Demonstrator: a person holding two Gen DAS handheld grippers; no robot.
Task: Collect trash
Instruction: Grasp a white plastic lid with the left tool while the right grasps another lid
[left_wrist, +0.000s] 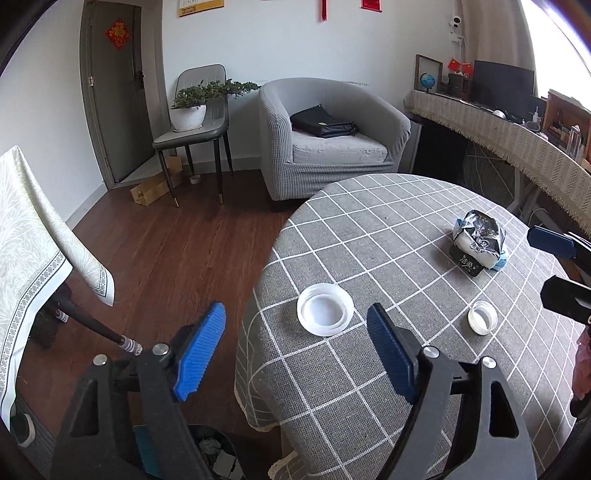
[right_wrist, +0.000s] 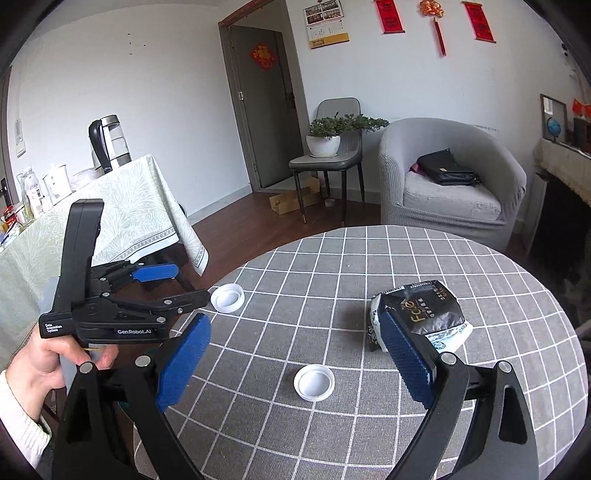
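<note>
White lids, two, wide lid (left_wrist: 325, 314) and small cap (right_wrist: 314, 381), plus crumpled tissue pack (right_wrist: 421, 314), all uncollected on checked table (right_wrist: 332, 266); left gripper (left_wrist: 295, 343) and right gripper (right_wrist: 295, 358) both wide open, empty; bin (left_wrist: 218, 454) below table edge.

A home living room. Straight ahead of the fingers stands a grey tub armchair (right_wrist: 452, 177) with a black handbag (right_wrist: 445, 168) on its seat, beside a chair carrying a potted bonsai (right_wrist: 332, 134). Red festive hangings (right_wrist: 389, 16) and a wall calendar (right_wrist: 327, 26) dress the white wall, over dark wood flooring (left_wrist: 166, 240). Left of the fingers, a kettle (right_wrist: 109, 142) sits on a cloth-covered side table.
</note>
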